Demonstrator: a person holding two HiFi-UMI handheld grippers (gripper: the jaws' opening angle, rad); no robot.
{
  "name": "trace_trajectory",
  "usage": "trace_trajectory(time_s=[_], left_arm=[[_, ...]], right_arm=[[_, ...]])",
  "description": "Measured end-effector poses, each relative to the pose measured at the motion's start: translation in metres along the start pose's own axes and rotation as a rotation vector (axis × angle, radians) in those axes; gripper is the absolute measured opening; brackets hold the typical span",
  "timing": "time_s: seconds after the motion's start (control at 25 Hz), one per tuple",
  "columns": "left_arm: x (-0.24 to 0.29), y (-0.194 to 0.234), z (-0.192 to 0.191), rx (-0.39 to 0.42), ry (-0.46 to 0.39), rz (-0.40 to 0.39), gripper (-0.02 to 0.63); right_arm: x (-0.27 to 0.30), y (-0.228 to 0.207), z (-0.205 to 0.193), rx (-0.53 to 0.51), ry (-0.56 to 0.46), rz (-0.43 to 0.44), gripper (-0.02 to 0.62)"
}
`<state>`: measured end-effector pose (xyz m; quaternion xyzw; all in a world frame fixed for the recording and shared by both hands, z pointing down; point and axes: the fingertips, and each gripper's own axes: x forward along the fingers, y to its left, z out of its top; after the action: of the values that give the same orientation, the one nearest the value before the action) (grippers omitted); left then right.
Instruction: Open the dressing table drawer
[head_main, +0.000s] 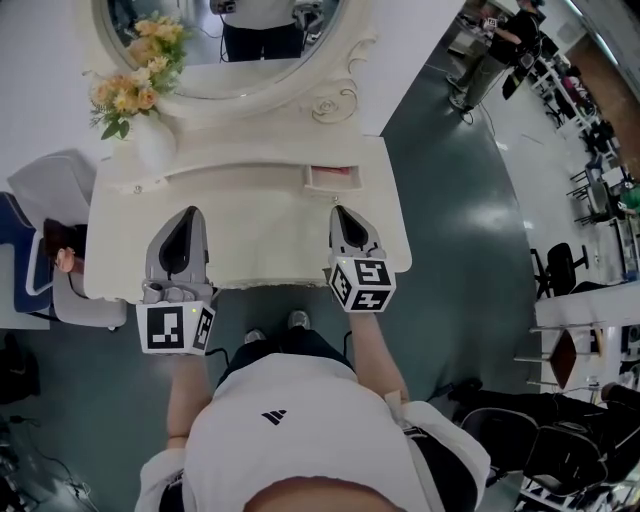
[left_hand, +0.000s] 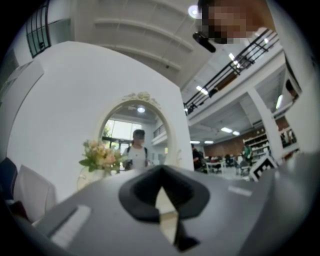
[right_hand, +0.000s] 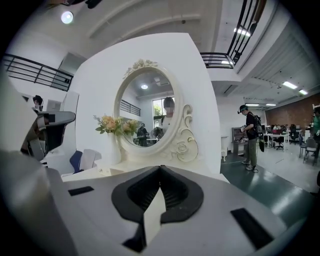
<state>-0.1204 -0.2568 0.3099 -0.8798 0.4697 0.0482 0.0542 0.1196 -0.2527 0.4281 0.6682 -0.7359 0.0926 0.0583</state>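
No word, number or sign can be read in any of the views. The nearest thing to a brand is a small black emblem (head_main: 274, 417) of three slanted bars on the chest of the person's white shirt (head_main: 330, 400), and no lettering can be made out beside it. The cube on the left gripper (head_main: 189, 214) carries a square marker (head_main: 168, 328) of black and white blocks. The right gripper (head_main: 341, 212) bears a similar marker (head_main: 372, 271) on its cube. These are patterns, not letters. In the left gripper view a blurred marker (left_hand: 263, 168) of the same kind shows at the right. Farther back everything is too small to make out any print.
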Motion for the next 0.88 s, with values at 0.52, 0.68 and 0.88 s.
trace_trajectory(time_s=[0.52, 0.68, 0.88], left_arm=[[-0.022, 0.007, 0.007, 0.009, -0.018, -0.014, 0.006], [-0.028, 0.008, 0.008, 0.009, -0.022, -0.013, 0.008], [-0.034, 0.008, 0.012, 0.012, -0.030, -0.010, 0.006]], right_arm=[[-0.038, 0.029, 0.044, -0.055, -0.126, 0.000, -0.006], [-0.048, 0.034, 0.053, -0.064, -0.152, -0.002, -0.008], [-0.059, 0.039, 0.062, -0.070, -0.177, -0.003, -0.009]])
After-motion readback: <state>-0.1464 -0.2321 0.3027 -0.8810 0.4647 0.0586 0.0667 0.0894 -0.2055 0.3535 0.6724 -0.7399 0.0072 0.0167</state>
